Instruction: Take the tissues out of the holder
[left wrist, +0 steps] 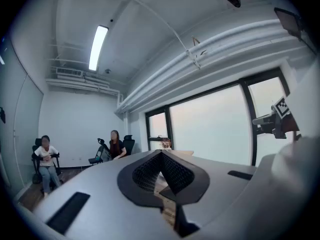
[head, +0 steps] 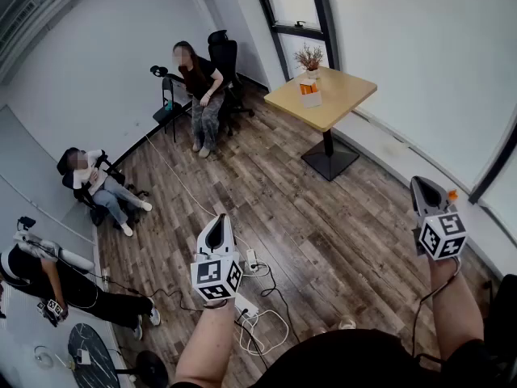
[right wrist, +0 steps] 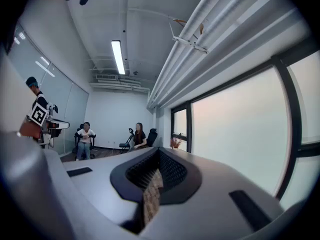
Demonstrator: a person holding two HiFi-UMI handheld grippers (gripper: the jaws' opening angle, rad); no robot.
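Waiting | grey left gripper (head: 220, 221) and grey right gripper (head: 421, 183) are held clenched, empty | white-orange box-shaped tissue holder (head: 310, 95) is seen far off on light wooden table (head: 343, 95) | risk: holder is dragged if tissues snag

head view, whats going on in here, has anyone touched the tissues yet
Not yet. A person holds the left gripper and right gripper up in the air, both shut and empty. What looks like the tissue holder sits untouched on the table across the room. Two people sit by the wall.
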